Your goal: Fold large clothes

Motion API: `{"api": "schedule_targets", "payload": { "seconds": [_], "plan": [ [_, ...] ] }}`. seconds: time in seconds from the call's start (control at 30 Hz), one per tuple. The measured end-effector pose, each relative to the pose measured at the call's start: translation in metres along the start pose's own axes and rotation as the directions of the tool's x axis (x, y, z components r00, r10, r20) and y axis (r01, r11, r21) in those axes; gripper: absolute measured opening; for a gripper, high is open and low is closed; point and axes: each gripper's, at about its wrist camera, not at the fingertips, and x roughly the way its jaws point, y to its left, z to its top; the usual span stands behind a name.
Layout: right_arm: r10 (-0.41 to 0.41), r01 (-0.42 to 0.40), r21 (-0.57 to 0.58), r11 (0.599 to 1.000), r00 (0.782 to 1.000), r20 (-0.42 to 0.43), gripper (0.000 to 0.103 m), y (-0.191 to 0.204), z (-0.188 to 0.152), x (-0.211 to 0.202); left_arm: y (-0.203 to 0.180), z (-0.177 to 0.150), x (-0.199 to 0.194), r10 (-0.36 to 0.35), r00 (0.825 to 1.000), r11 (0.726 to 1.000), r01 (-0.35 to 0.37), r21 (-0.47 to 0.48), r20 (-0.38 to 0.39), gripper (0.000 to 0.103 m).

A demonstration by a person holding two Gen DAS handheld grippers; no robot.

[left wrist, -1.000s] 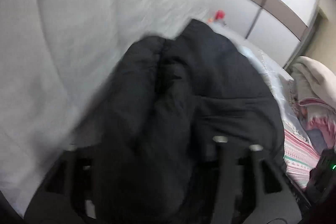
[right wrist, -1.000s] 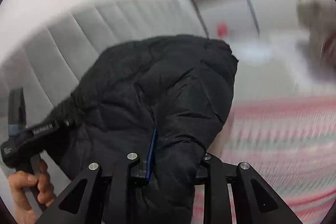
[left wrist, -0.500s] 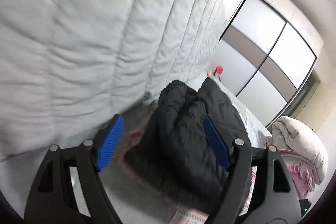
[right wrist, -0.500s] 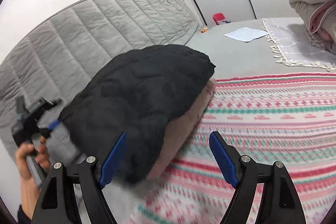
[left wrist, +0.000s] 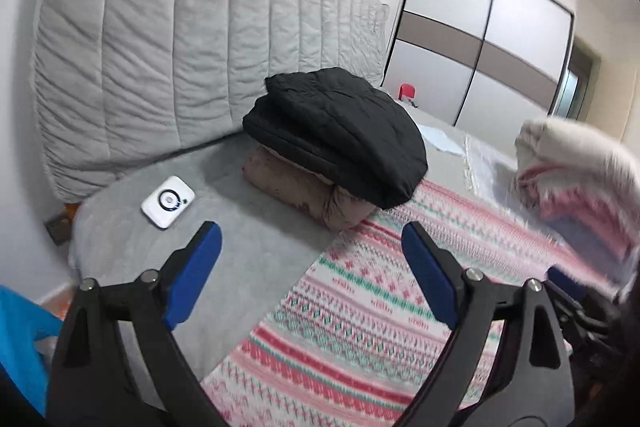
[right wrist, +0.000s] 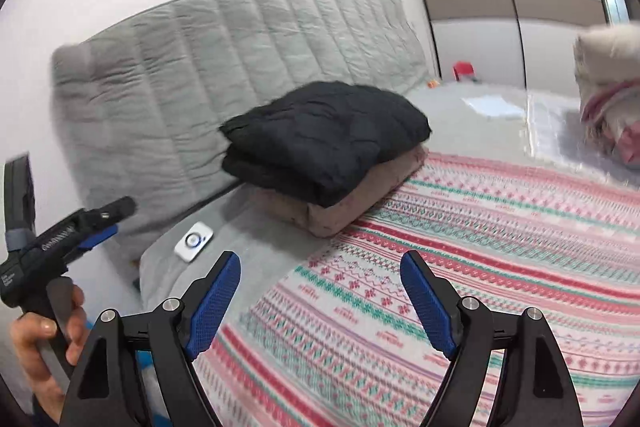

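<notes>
On the grey bed (left wrist: 248, 227), against a quilted mattress (left wrist: 168, 39), I see the folded black jacket (left wrist: 340, 131); both tools, left (left wrist: 312, 259) and right (right wrist: 320, 283), are opening, empty.

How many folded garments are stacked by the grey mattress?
2: a black puffer jacket on top, and a dusty-pink folded garment beneath it, beside the grey mattress. Anything under the pink one would be hidden.

blurred white bundle (left wrist: 576, 163) cut off at right
</notes>
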Motion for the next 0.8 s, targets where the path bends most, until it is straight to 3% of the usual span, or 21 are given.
{"api": "schedule_targets", "payload": {
  "seconds": [0.17,0.2,0.3,0.43,0.6,0.8],
  "plan": [
    [0.012,0.007,-0.118,0.993,0.988,0.156,0.095,0.028,-0.025,-0.056,-0.025,-0.016,-0.043,0.086,0.992,0.995,-0.090,0.039,0.089,0.098],
    [0.011,0.011,-0.128,0.992,0.986,0.168,0.101,0.031,-0.029,-0.060,-0.028,-0.021,-0.049,0.099,0.989,0.994,-0.104,0.043,0.106,0.101],
    [0.018,0.015,-0.189,0.982,0.985,0.173,0.103,0.040,-0.040,-0.070,-0.038,-0.037,-0.061,0.128,0.983,0.987,-0.139,0.078,0.129,0.102],
    [0.051,-0.035,-0.113,0.993,0.989,0.140,0.103,0.028,-0.049,-0.069,-0.054,-0.053,-0.072,0.174,0.971,0.964,-0.202,0.171,0.166,0.102],
    [0.067,-0.072,0.041,0.997,0.993,0.100,0.103,0.004,-0.051,-0.063,-0.058,-0.069,-0.070,0.193,0.970,0.952,-0.222,0.211,0.148,0.102],
    [0.041,-0.048,0.117,0.992,0.997,0.063,0.103,-0.014,-0.059,-0.058,-0.069,-0.079,-0.077,0.201,0.965,0.931,-0.242,0.273,0.171,0.102]
  ]
}}
